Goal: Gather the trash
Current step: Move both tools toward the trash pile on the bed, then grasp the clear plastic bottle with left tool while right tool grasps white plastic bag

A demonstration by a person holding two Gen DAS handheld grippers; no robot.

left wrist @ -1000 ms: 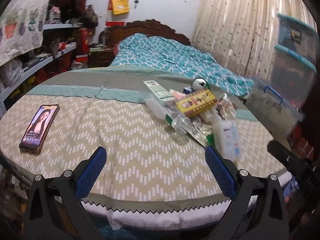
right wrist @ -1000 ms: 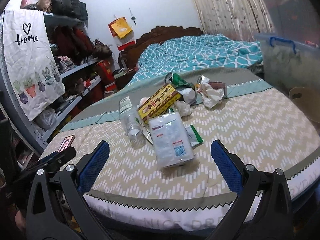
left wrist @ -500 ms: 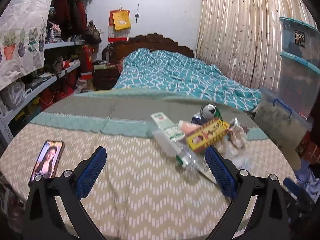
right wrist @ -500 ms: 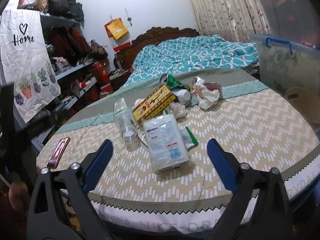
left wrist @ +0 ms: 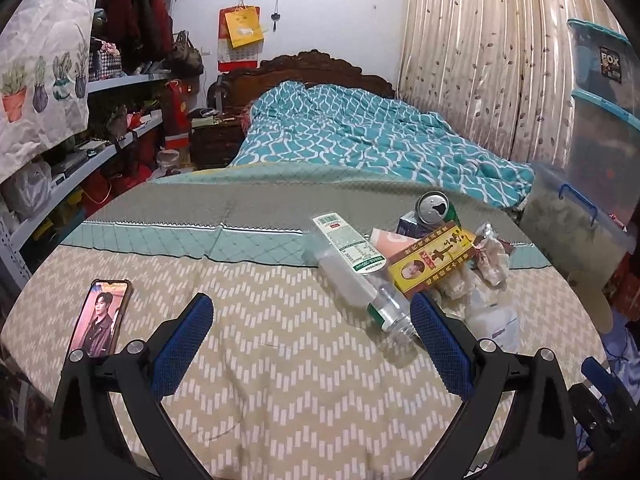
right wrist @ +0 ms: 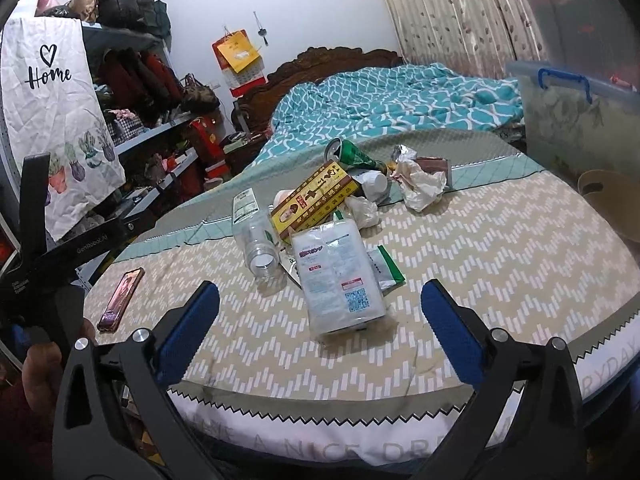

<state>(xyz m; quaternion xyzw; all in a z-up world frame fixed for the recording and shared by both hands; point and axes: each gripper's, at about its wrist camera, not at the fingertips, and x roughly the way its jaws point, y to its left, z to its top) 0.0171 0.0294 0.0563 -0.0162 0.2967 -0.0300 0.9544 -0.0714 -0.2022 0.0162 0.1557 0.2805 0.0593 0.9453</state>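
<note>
Both grippers hovered spread, empty: left gripper, right gripper. Trash heaped around yellow box. White packet lay nearest, in front of box; clear bottle left of it. Judgement: take packet first, pinch its long edges squarely.

A white cloth hanging over the shelving reads "Home" under a small heart. A black tool arm at the left edge carries "GenRobot.AI", and the stacked storage bin by the curtain bears a label reading "BOX". Along the mattress edge, pale letters seem to read "A NICE DRE...", then "RYDAY" toward the right corner.
</note>
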